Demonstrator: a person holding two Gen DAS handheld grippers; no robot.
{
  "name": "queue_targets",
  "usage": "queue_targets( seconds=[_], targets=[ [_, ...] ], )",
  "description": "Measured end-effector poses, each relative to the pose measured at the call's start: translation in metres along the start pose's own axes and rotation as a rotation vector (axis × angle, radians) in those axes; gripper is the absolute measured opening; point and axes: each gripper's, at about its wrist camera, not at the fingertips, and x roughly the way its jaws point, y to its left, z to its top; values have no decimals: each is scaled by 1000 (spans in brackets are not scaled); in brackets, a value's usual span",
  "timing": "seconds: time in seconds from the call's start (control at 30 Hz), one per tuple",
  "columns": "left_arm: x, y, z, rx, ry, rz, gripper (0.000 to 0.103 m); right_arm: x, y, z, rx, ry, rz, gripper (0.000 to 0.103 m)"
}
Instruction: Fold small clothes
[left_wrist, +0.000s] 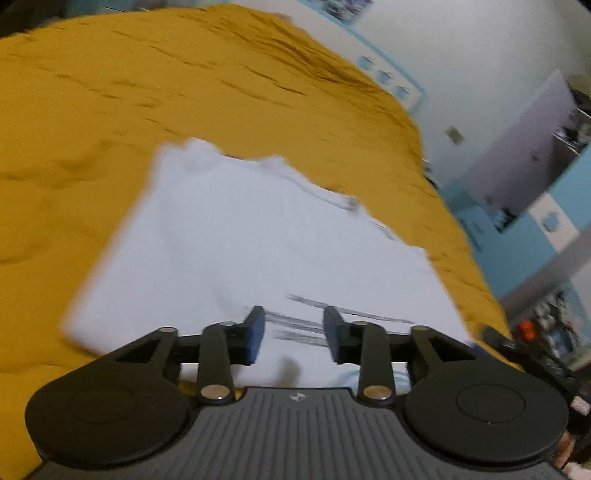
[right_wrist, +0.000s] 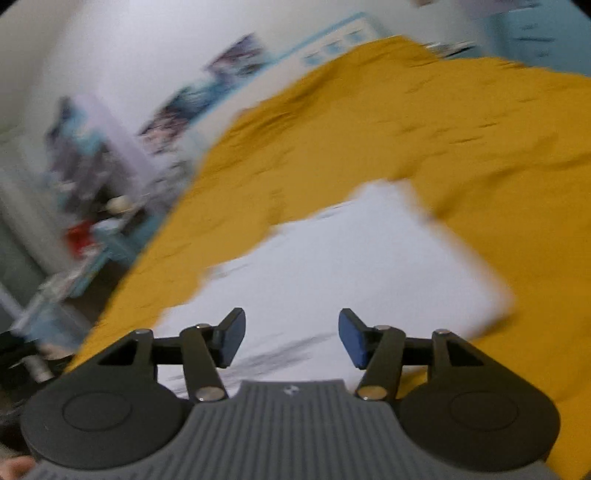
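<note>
Here, by label:
Garment: white cloth (left_wrist: 251, 240), seemingly folded, flat on mustard bed cover (left_wrist: 147, 92); edges blurred.
Left tongs (left_wrist: 293, 334): parted, empty, over its near edge.
Right tongs (right_wrist: 291, 336): wide, empty.

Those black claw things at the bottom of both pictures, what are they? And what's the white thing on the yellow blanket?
The claws are grippers, like big tweezers with two fingers. No robot is attached: a person holds one in each hand. Each gripper carries a small camera that looks forward along its fingers, so you get one picture from the left gripper and one from the right gripper.

The white thing is a small piece of clothing, lying fairly flat on a mustard-yellow cover. It has some dark marks, too blurred to read. The job is to fold it.

Nothing is held now. Both grippers stand open above the cloth, their blue pads not pinching it. Everything looks smeared because the pictures are blurry.
</note>
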Motion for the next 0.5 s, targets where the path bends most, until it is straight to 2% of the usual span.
queue_targets(
  seconds=[0.07,0.13,0.23,0.3,0.4,0.47,0.5],
  targets=[
    [16,-13,-5,12,7,-27,41,27,24,-16,-15,53,48,53],
    [30,-20,-11,20,20,-23,41,48,37,-31,-5,88,66,53],
    [41,-16,-20,33,47,19,42,64,34,-47,30,121,37,51],
    [39,-6,-21,23,57,5,39,56,22,-48,60,100,27,47],
    [23,16,-14,-34,31,30,35,36,-10,-32,102,21,-64,47],
    [8,29,-9,-37,5,79,35,13,-34,-22,126,-37,-141,47],
    [1,36,-8,-34,-12,109,37,3,-50,-18,153,-61,-153,46]
  ],
)
